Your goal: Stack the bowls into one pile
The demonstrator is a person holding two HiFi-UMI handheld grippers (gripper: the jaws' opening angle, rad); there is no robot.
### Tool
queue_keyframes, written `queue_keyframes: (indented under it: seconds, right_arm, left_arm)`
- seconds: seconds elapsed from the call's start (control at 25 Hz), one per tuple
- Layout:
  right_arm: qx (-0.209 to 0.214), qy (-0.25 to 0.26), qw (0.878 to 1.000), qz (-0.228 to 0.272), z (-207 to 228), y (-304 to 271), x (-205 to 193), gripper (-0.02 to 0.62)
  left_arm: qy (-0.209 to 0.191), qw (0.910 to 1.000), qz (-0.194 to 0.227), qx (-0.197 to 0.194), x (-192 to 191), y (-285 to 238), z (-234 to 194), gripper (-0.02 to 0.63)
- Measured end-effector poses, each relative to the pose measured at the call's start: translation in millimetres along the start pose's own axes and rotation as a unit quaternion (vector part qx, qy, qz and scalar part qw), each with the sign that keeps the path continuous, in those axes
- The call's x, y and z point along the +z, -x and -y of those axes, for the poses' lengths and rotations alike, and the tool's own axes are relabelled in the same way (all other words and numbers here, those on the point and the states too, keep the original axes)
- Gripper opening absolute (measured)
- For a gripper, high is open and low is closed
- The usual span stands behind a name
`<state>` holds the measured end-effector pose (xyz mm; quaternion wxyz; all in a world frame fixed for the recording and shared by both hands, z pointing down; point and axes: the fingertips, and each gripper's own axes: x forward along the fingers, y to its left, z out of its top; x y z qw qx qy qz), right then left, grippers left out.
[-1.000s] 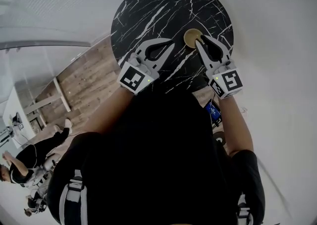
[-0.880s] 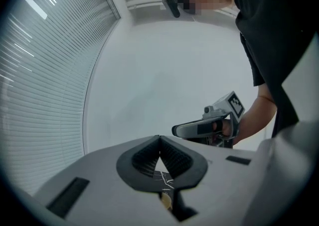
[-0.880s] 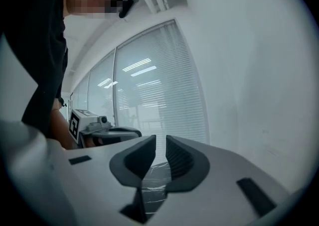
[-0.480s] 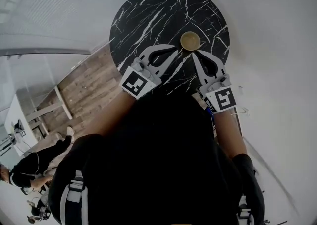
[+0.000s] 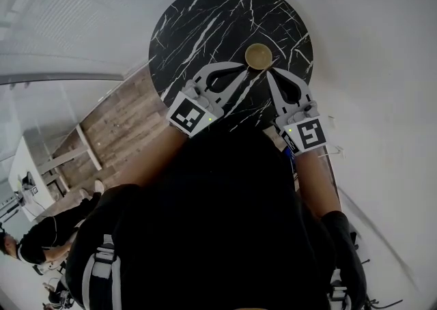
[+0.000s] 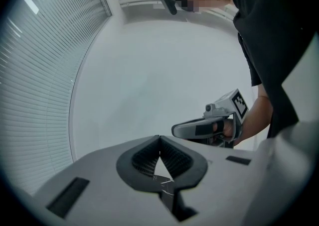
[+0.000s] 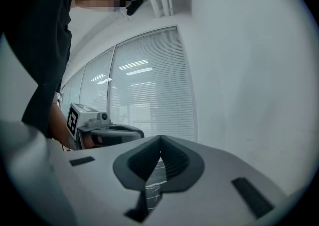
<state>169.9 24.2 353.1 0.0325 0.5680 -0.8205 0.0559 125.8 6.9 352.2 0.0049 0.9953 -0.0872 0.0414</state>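
Observation:
A tan bowl (image 5: 259, 56) sits on the round black marble table (image 5: 205, 22), right of its middle; I cannot tell whether it is one bowl or a pile. My left gripper (image 5: 244, 65) lies just to the bowl's near left, its tips meeting with nothing between them (image 6: 159, 138). My right gripper (image 5: 268, 73) points at the bowl's near right edge and is shut and empty (image 7: 160, 138). Each gripper view shows the other gripper held beside it, the right gripper (image 6: 209, 128) and the left gripper (image 7: 107, 133). Neither gripper view shows the bowl.
The person's dark torso (image 5: 225, 220) hides the table's near edge. A wooden floor strip (image 5: 116, 124) lies to the left, with people (image 5: 41, 233) at the lower left. White walls and window blinds (image 7: 149, 85) surround the table.
The right gripper's tips have drawn back a little from the bowl's rim. The left gripper has come closer to the bowl's left side. The bowl stays in place.

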Motion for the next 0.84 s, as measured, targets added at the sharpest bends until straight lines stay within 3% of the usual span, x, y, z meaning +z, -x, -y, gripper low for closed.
queue_keyframes:
  seconds: [0.84]
  right_arm:
    - [0.017, 0.002, 1.000, -0.007, -7.0, -5.6, -2.9, 0.000]
  left_arm:
    - [0.009, 0.9999, 0.005, 0.002, 2.1, 1.1, -1.2, 0.003]
